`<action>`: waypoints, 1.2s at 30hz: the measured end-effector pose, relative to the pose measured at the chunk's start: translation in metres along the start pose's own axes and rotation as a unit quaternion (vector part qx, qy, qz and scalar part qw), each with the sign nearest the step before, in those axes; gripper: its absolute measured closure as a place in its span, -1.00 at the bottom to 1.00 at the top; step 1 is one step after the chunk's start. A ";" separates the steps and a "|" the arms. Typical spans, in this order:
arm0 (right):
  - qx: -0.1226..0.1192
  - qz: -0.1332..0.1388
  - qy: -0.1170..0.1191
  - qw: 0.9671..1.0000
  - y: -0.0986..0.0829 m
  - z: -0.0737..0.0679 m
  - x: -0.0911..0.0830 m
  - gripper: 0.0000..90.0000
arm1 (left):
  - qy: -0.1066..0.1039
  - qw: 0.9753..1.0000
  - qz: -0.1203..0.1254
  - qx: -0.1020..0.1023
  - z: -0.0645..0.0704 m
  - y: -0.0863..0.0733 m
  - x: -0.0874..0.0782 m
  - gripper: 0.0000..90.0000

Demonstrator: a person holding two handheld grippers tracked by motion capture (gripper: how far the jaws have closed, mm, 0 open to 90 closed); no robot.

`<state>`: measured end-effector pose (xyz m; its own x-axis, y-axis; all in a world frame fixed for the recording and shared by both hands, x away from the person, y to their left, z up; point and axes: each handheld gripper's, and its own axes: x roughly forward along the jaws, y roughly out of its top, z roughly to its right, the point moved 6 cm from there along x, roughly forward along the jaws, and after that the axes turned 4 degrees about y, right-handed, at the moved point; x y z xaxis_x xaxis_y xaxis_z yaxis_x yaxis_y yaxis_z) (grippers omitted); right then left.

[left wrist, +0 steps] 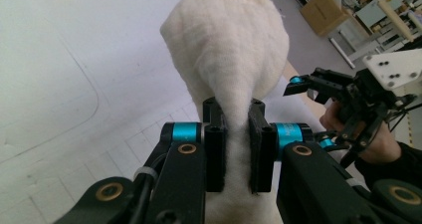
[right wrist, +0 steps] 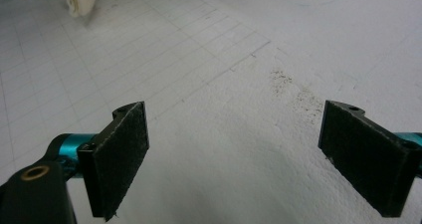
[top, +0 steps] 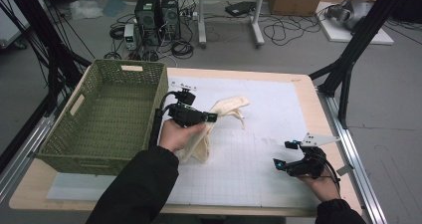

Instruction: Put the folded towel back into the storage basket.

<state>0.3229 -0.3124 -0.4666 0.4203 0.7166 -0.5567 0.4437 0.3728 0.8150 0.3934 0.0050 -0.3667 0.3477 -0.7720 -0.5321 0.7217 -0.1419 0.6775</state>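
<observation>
We note the table (top: 308, 92), covered by a white gridded mat (top: 268, 119). A green woven basket (top: 107, 112) occupies its left edge. The cream cloth (top: 226, 109) lies just right of the basket, near the table's middle. Our left gripper (top: 199, 117) pinches a fold of it. Our right gripper (top: 283, 154), near the front right corner, has its jaws spread apart.

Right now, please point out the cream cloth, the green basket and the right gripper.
cream cloth (top: 231, 106), high view, on its upper folded part.
green basket (top: 58, 157), high view, on its near wall.
right gripper (top: 281, 155), high view, between its open jaws.
</observation>
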 end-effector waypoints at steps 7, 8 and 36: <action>0.000 -0.002 0.000 1.000 0.000 0.000 0.000 -0.74 | -0.013 0.999 0.021 -0.038 -0.009 0.010 -0.027 0.79; -0.003 -0.002 -0.001 1.000 0.000 0.000 0.001 -0.74 | -0.013 0.999 0.018 -0.036 -0.009 0.010 -0.028 0.79; -0.005 -0.015 0.004 1.000 -0.001 -0.001 0.005 -0.74 | 0.016 0.996 0.059 -0.068 -0.035 0.024 -0.094 0.79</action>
<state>0.3239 -0.3085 -0.4707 0.4009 0.7090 -0.5802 0.4487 0.4002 0.7990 0.3986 0.0953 -0.3186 0.4515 -0.7580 -0.4706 0.7487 0.0349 0.6620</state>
